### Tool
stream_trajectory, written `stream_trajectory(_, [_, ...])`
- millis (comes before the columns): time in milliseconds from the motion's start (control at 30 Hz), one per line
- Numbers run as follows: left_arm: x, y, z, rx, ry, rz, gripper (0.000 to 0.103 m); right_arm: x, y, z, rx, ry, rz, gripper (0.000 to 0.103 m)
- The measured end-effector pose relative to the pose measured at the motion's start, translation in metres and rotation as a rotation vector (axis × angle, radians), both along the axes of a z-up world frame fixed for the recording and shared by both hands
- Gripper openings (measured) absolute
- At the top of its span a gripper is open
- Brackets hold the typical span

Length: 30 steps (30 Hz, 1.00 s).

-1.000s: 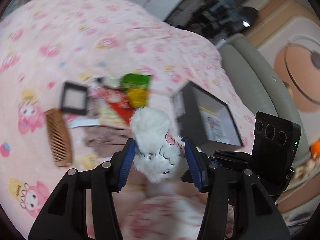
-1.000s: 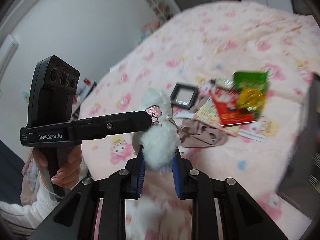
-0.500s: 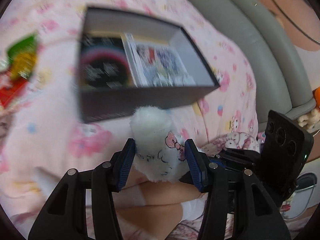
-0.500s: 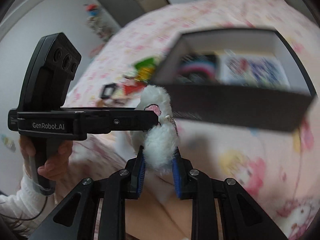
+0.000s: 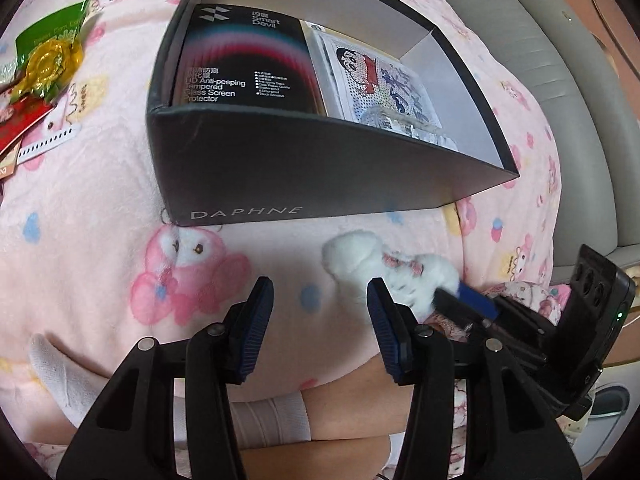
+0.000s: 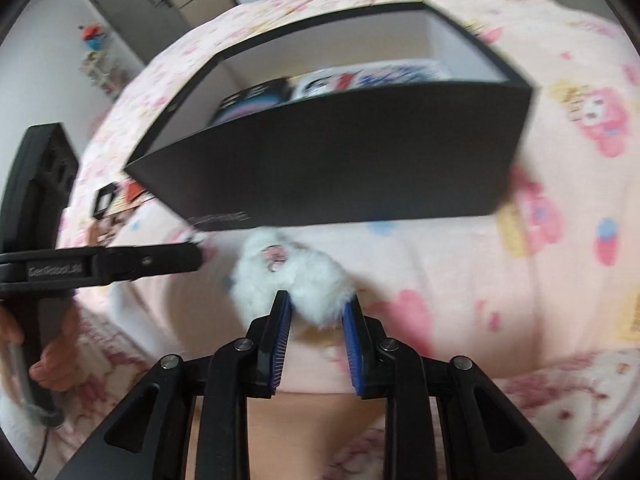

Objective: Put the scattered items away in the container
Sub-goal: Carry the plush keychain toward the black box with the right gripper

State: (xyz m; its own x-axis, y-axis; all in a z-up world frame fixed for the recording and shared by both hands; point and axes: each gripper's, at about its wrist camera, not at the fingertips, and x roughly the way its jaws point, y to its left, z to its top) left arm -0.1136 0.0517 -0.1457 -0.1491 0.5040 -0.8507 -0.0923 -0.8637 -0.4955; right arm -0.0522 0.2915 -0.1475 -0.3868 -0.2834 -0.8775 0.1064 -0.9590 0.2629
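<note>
Fluffy white plush (image 6: 296, 288), rectangular black box (image 6: 340, 168)

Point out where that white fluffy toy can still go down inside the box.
Free: the pale floor strip of the box along its right wall. Crowded: the screen protector pack fills the left, the cartoon sheet the middle. The fluffy toy sits in the right gripper.

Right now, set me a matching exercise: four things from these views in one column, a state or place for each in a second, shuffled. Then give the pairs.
1. left gripper
2. right gripper
3. black box
4. screen protector pack

A. lies inside the box
B. shut on the white fluffy toy
C. sits on the pink blanket, top open
D. open, nothing between its fingers

Pairs: 1-D, 2-B, 3-C, 4-A
</note>
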Motion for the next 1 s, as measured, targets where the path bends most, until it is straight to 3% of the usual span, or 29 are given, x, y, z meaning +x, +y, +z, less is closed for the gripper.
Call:
stream_trajectory(67, [0.001,0.001,-0.001,0.005,-0.003,0.007,0.049,-0.001,0.008,0.0,0.016,0.008,-0.052,0.022])
stream_trajectory(233, [-0.003,0.004,0.001,0.037,0.012,0.028,0.049,-0.007,0.028,-0.007,-0.115,-0.012,-0.16,0.023])
stream_trajectory(467, [-0.027,0.014,-0.02,0.171,-0.045,0.123,0.05,-0.009,0.034,-0.021,-0.157,-0.052,-0.207,0.024])
stream_trajectory(567, [-0.03,0.022,-0.024,0.166,-0.034,0.14,0.05,-0.011,0.038,-0.017,-0.183,-0.031,-0.265,0.024])
stream_trajectory(700, [-0.029,0.036,-0.031,0.035,-0.036,0.106,0.05,-0.024,0.036,-0.024,-0.188,-0.052,-0.264,0.026])
stream_trajectory(833, [-0.02,0.039,-0.029,-0.02,-0.047,0.08,0.05,-0.028,0.03,-0.033,-0.207,-0.111,-0.236,0.03])
stream_trajectory(1000, [-0.015,0.034,-0.028,0.062,-0.062,0.09,0.05,-0.024,0.024,-0.033,-0.215,-0.11,-0.181,0.031])
